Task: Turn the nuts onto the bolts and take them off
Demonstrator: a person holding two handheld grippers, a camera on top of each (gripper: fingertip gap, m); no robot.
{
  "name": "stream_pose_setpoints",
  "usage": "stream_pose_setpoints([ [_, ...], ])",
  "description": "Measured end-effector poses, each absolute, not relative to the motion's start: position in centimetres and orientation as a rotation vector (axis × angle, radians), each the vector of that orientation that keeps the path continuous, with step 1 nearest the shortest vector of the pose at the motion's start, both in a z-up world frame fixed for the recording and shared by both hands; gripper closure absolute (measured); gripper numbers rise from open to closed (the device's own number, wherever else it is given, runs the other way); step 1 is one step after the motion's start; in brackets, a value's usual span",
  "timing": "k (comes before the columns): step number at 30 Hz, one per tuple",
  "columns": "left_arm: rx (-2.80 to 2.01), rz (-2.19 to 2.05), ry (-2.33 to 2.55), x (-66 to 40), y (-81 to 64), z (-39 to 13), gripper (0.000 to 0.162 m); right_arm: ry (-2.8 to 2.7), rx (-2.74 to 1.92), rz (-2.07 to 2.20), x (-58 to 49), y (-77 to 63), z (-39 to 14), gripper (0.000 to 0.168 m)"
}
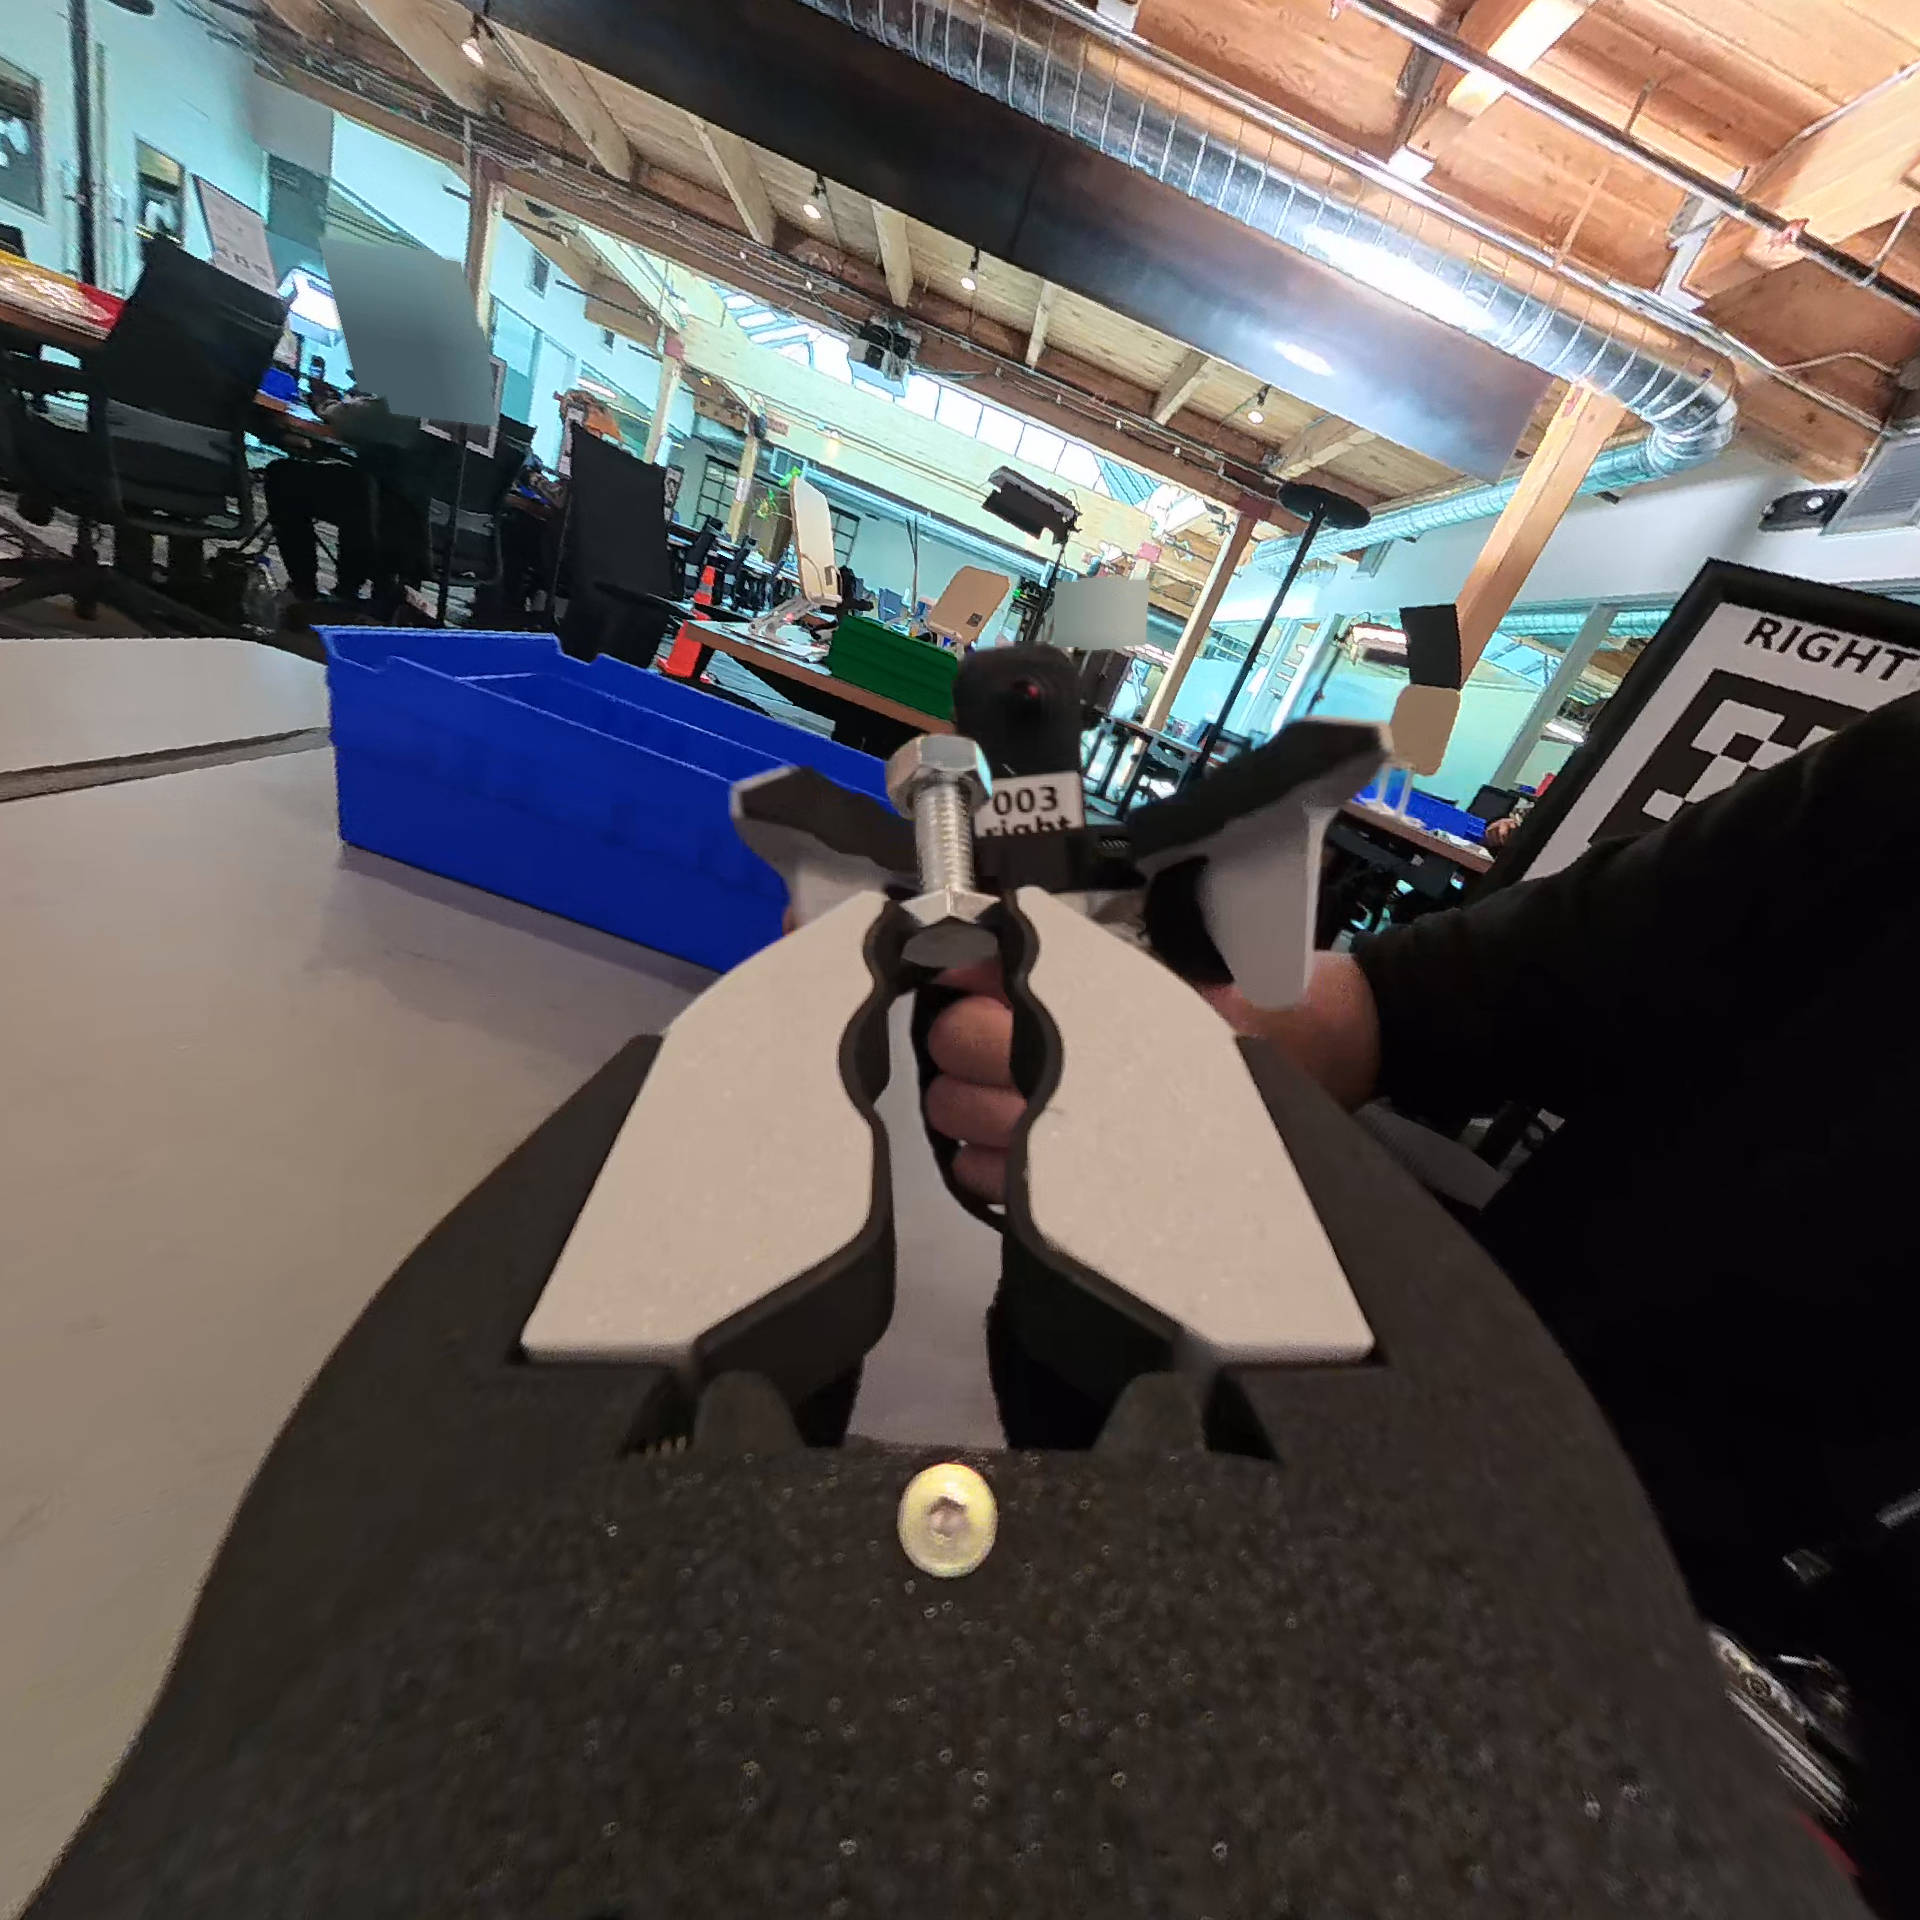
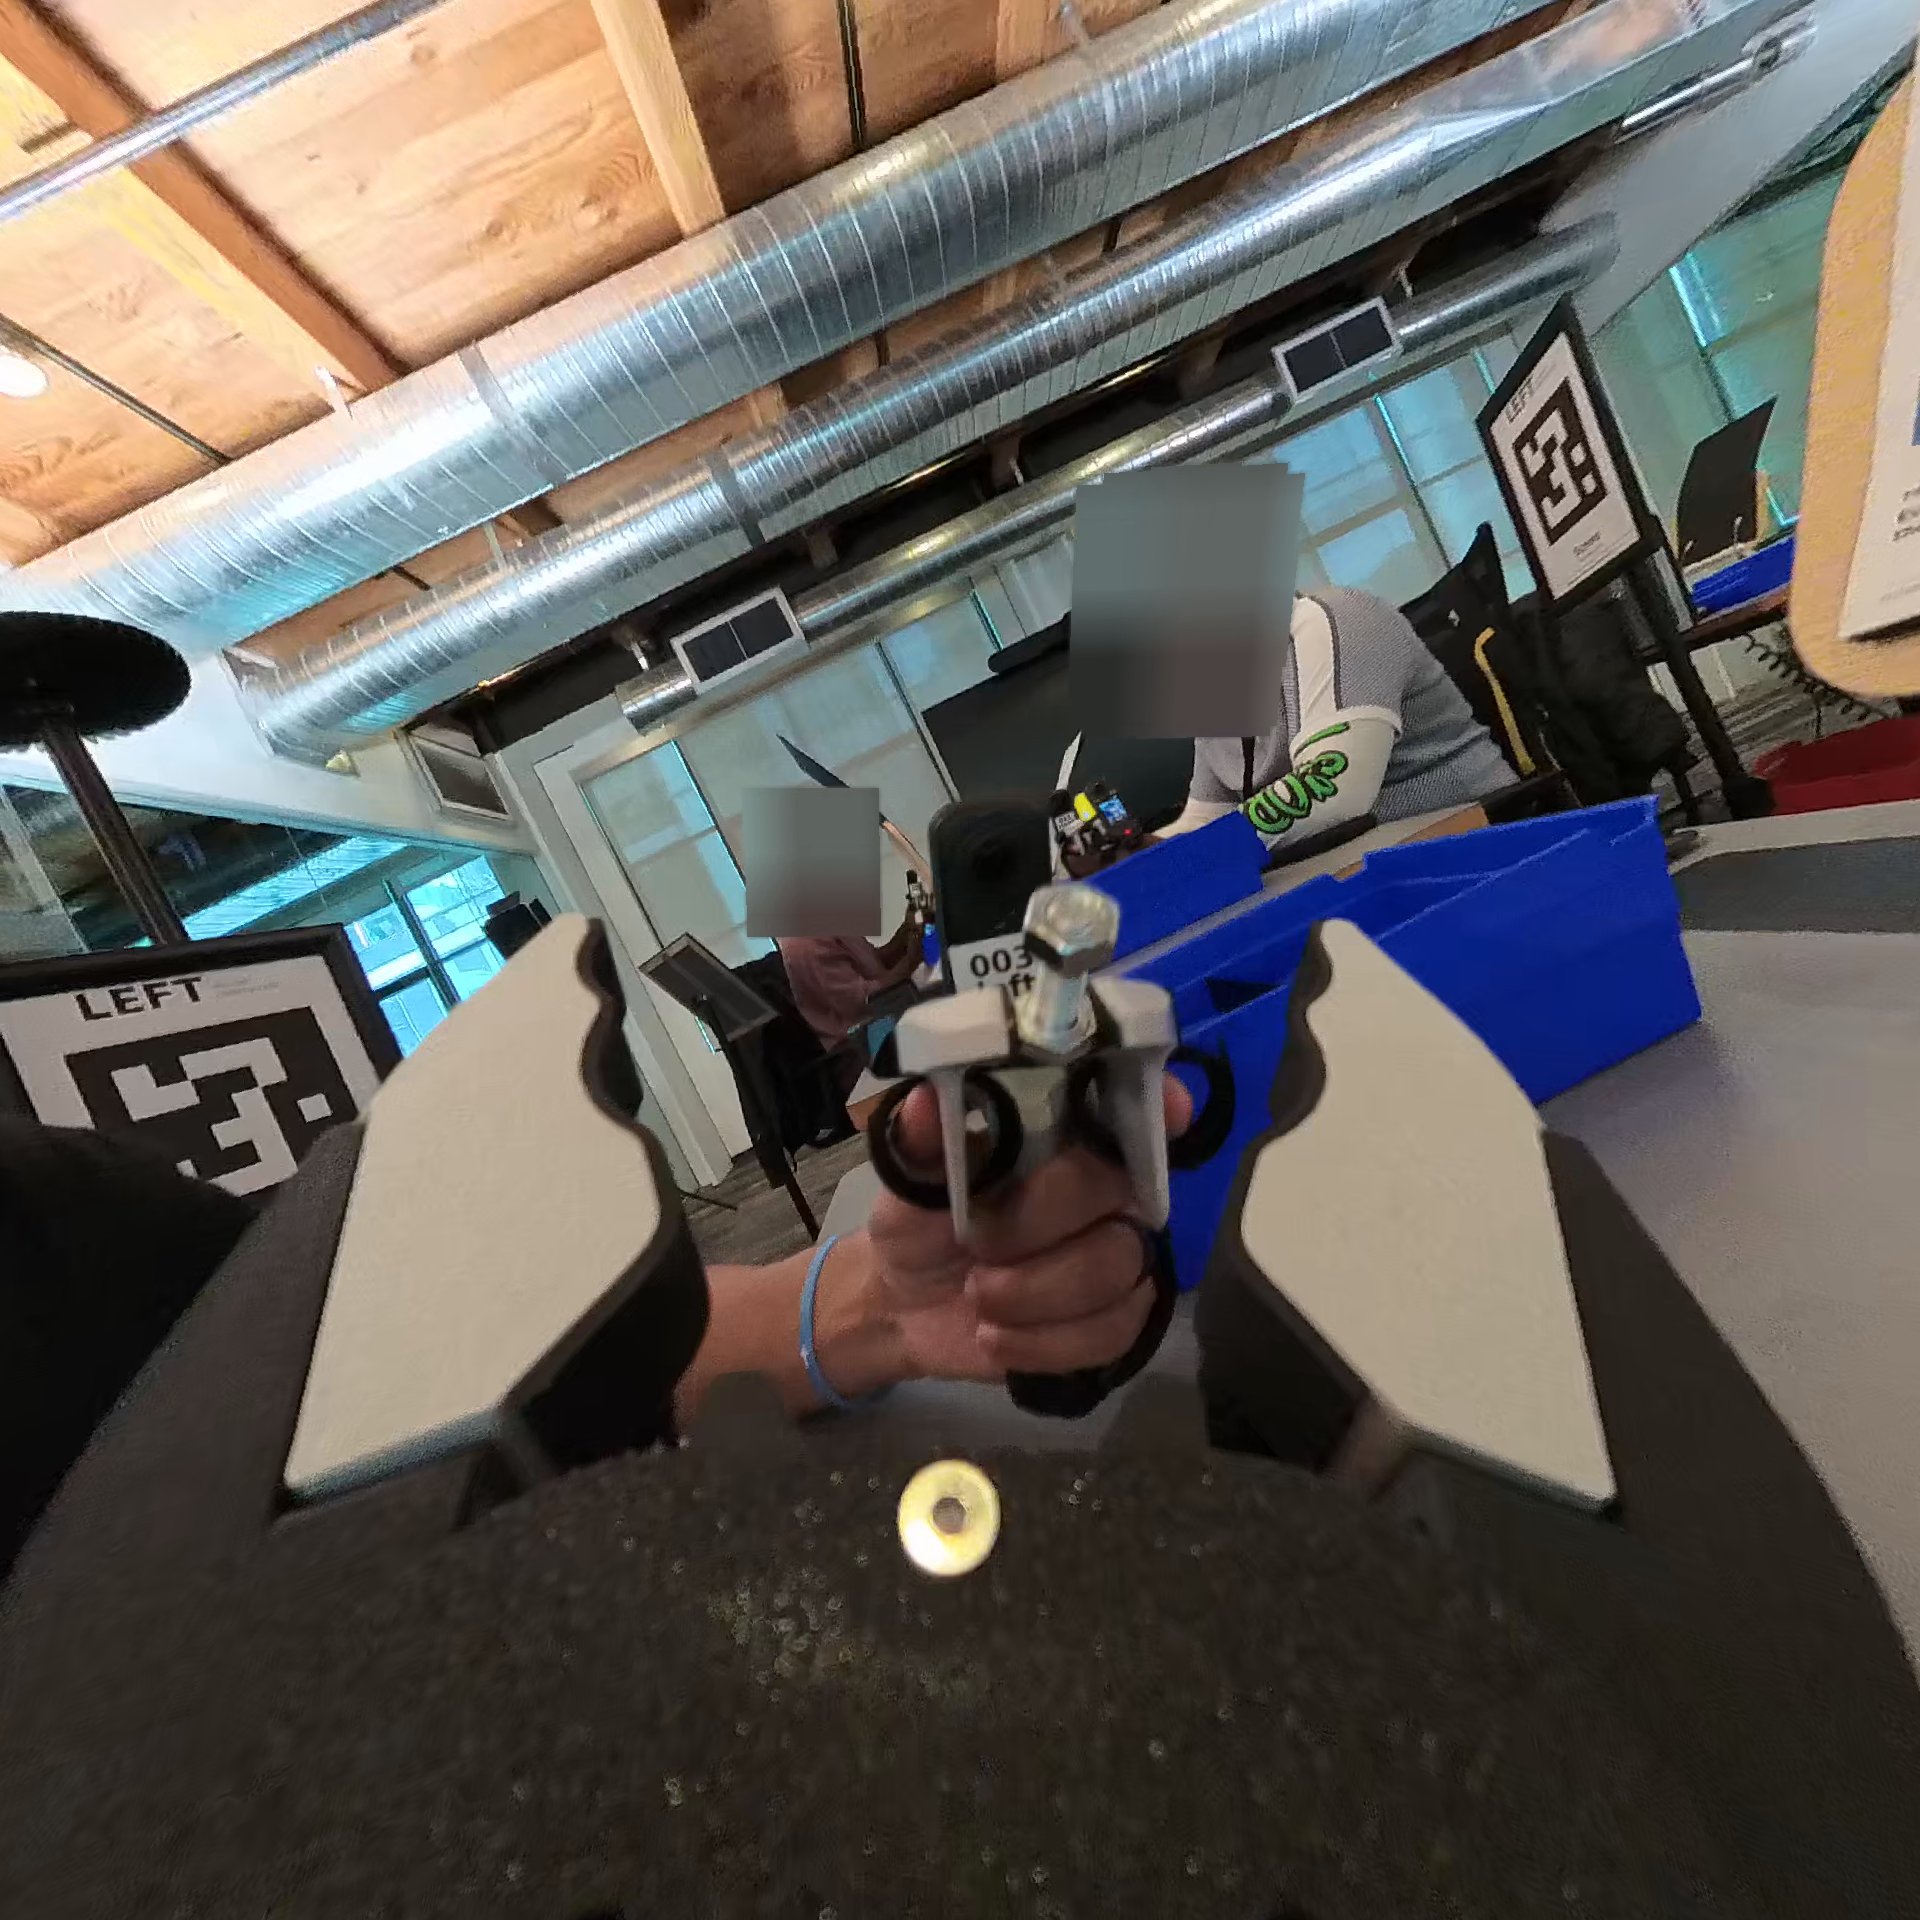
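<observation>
Above the table (image 1: 156,1039), the bolt (image 1: 938,831) was held upright by its lower hex end in the closed left gripper (image 1: 951,930). The right gripper (image 2: 951,1049) was wide open, empty. A hex piece sat on top; whether nut or head could not be told.

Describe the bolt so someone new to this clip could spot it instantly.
Find the blue bin on the grey table. In front of it, the left hand-held gripper is shut on a silver bolt. Unlike the black and grey plastic around it, it is shiny threaded metal, standing up from the fingertips.
</observation>
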State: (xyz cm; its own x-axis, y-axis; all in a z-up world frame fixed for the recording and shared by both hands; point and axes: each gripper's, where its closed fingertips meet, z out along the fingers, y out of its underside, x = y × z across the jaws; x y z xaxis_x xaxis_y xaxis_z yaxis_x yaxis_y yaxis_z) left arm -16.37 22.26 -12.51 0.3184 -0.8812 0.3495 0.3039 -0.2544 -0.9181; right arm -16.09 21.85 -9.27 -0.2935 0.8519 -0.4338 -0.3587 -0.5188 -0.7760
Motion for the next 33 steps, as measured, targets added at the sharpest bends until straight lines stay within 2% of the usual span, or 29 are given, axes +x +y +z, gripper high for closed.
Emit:
stream_pose_setpoints([
  [10, -1.394, -1.3, 0.632, -14.4, 21.4, -13.2, 0.145, -0.789, -1.029, 1.996, -18.9, 19.1, -7.8, 0.047],
  [23, -1.393, -1.257, 0.58, -15.9, 22.2, -12.6, 0.145, -0.79, -1.08, 1.923, -15.7, 17.9, -9.1, 0.049],
  [33, -1.381, -1.261, 0.59, -16.0, 21.9, -12.3, 0.145, -0.718, -1.082, 1.854, -13.8, 19.6, -8.2, 0.049],
])
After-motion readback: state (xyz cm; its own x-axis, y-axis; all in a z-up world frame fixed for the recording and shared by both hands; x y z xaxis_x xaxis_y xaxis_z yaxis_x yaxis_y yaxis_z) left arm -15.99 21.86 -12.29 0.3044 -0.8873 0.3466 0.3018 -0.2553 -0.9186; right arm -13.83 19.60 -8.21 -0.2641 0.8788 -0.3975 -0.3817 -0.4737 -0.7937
